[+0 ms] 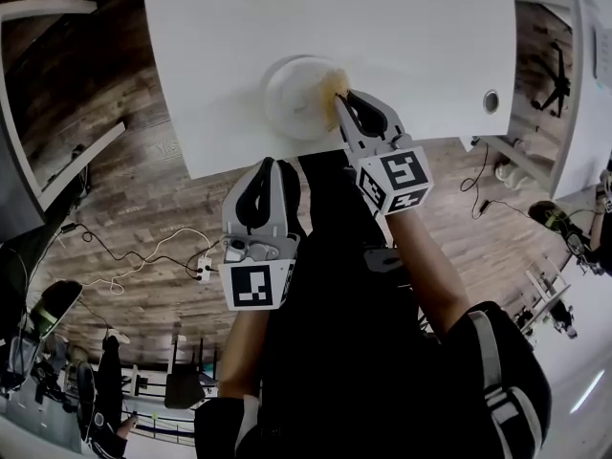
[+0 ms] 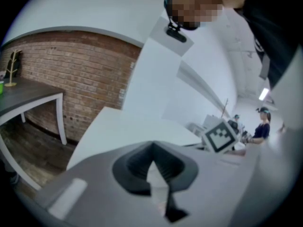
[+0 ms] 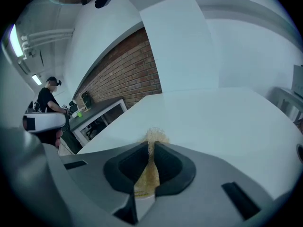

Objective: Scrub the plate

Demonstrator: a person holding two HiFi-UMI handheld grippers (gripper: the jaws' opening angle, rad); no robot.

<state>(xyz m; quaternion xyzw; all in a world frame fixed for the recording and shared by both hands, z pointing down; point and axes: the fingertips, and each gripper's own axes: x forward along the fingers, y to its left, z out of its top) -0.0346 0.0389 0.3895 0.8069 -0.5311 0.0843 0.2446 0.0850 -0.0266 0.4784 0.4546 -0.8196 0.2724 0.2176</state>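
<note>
White table (image 1: pixel 402 55) over wood floor (image 1: pixel 124 208); brick wall (image 2: pixel 71 74) behind. Plate (image 1: pixel 292 98) sits at the table's near edge. Right gripper (image 1: pixel 344 99) pinches a tan scrubber (image 1: pixel 333 82) against the plate's right rim. Left gripper (image 1: pixel 271 165), jaws together and empty, hangs off the table's near edge.

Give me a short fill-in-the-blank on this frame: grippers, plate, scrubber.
1. The scrubber is pinched by the ____ gripper.
2. The plate sits on the ____ table.
3. The left gripper, off the table, holds ____.

Missing words: right; white; nothing.
</note>
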